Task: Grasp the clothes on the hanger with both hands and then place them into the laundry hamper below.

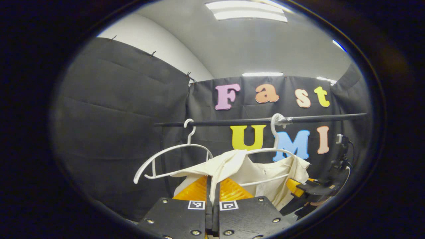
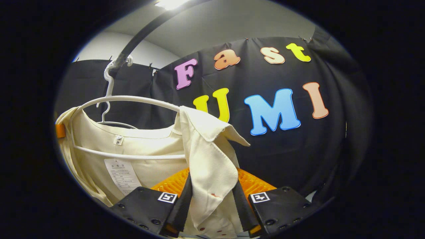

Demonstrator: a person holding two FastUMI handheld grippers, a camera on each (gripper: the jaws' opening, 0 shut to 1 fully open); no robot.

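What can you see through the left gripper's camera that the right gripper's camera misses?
The left gripper view alone makes out an empty white hanger on the rail, with its own left gripper shut on the garment's shoulder. The right gripper view alone gives the care label inside the garment, with a fold of cloth between the right gripper's fingers. Both share the cream shirt, its white hanger and the black rail.

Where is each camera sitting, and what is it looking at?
Left gripper view: rides the left gripper, looking up at the rail, empty hanger and shirt; right gripper beyond.
Right gripper view: rides the right gripper, close under the shirt.
Shared: shirt, its hanger, rail.
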